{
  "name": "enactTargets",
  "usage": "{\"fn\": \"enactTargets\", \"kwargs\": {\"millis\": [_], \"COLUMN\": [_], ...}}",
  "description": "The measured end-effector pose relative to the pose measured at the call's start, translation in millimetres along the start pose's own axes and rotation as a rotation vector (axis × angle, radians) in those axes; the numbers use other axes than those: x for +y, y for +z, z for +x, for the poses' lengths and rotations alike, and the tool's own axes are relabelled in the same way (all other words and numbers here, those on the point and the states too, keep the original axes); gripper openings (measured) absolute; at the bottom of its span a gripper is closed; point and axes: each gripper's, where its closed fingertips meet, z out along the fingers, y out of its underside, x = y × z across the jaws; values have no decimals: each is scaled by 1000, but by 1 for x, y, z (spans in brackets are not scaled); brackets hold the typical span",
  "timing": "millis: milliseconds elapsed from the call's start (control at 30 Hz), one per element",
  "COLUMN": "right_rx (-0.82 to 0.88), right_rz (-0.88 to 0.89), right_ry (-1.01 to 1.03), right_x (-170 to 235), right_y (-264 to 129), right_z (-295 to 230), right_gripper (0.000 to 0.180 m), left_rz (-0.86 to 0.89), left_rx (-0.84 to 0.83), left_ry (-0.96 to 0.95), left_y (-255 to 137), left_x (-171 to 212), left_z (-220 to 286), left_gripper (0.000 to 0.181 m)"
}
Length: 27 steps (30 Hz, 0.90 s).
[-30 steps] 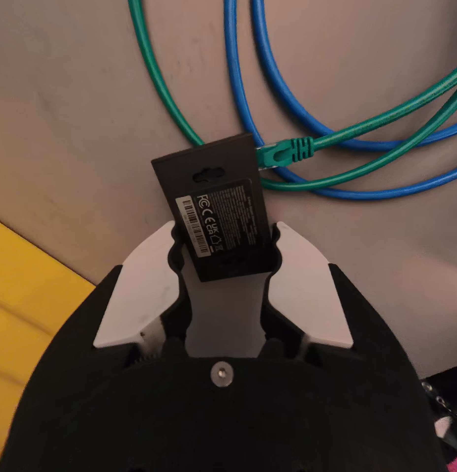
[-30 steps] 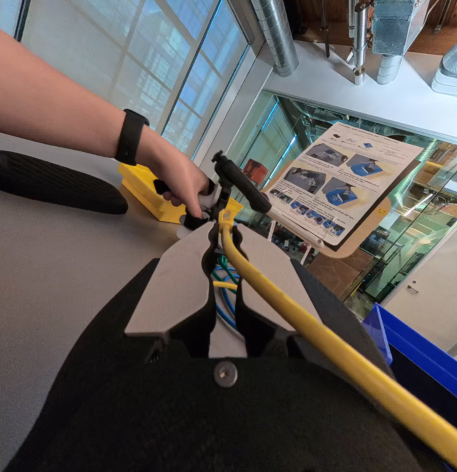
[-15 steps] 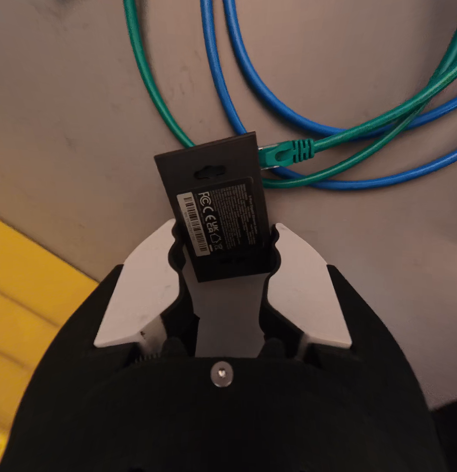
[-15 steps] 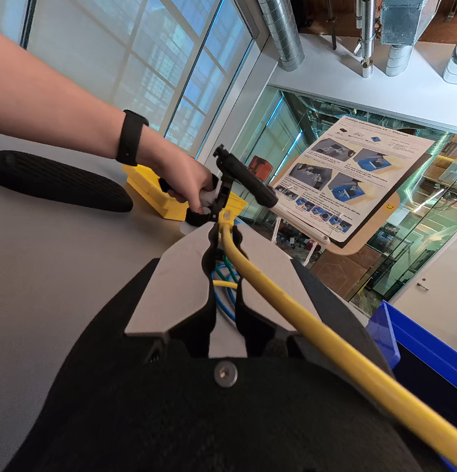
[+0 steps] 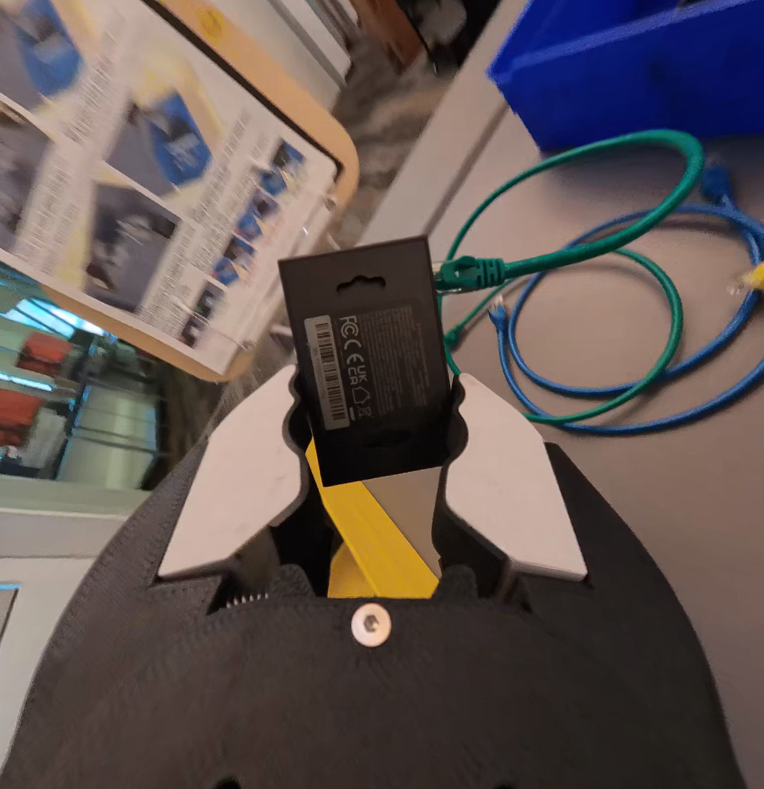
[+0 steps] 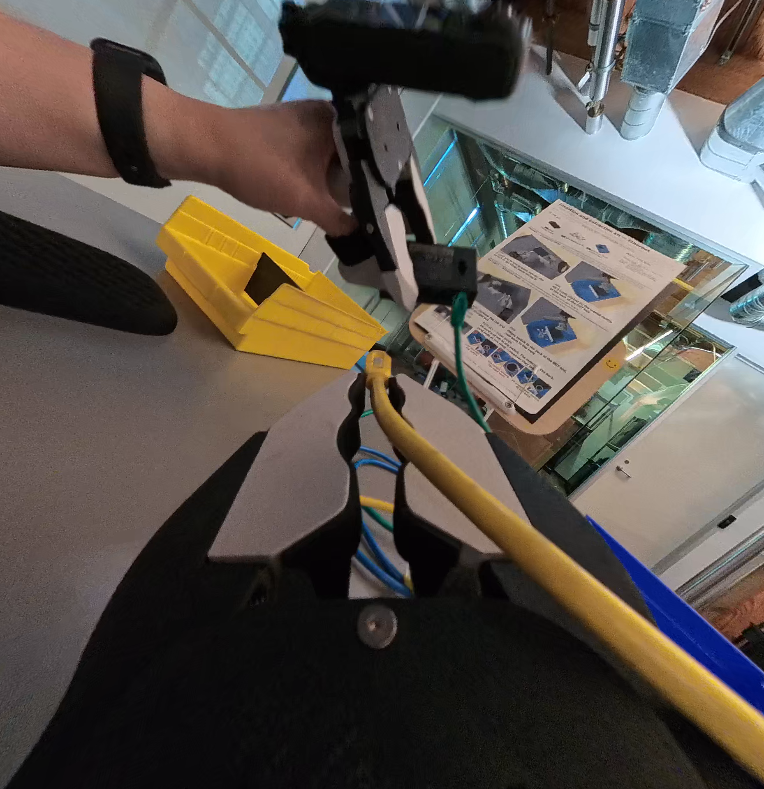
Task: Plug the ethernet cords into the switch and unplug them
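Observation:
My left gripper (image 5: 374, 382) is shut on the black switch (image 5: 367, 341), held up in the air with its labelled underside facing the camera. A green cord (image 5: 585, 256) is plugged into the switch's right side by its green plug (image 5: 465, 273). In the right wrist view the same switch (image 6: 444, 267) hangs in the left gripper (image 6: 399, 260) with the green cord (image 6: 461, 354) trailing down. My right gripper (image 6: 377, 384) is shut on the yellow cord (image 6: 478, 482) just behind its plug (image 6: 378, 363), below the switch. Blue cords (image 5: 628, 397) lie looped on the grey table (image 5: 628, 491).
A yellow bin (image 6: 260, 294) stands on the table at left, with a black pad (image 6: 64, 273) beside it. A blue bin (image 5: 636, 72) sits at the table's right edge. An instruction sheet on a wooden board (image 6: 555, 307) stands beyond the table. A person's hand (image 6: 252, 153) holds the left gripper.
The left gripper has lifted the switch off the table and tilted it up, with the green cord still plugged in. The right gripper still holds the yellow cord in much the same place.

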Motion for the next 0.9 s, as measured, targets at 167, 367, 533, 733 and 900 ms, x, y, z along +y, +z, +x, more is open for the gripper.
{"fn": "enactTargets", "kwargs": {"millis": [167, 367, 533, 733, 900], "right_rx": [35, 12, 91, 111, 101], "right_rz": [43, 142, 187, 333, 371], "right_ry": [-55, -93, -110, -142, -240], "right_x": [-20, -59, -86, -150, -181], "right_y": [20, 67, 104, 120, 134], "right_z": [24, 53, 80, 102, 106], "right_gripper": [10, 11, 10, 10, 11], "left_rz": [280, 543, 720, 849, 921], "left_rx": [-72, -9, 151, 353, 503], "left_ry": [-72, -228, -360, -519, -654], "left_y": [-51, -99, -121, -127, -128], "left_x": [-59, -103, -114, -105, -97], "left_z": [-43, -77, -80, -93, -105], "left_gripper": [62, 61, 62, 60, 61]}}
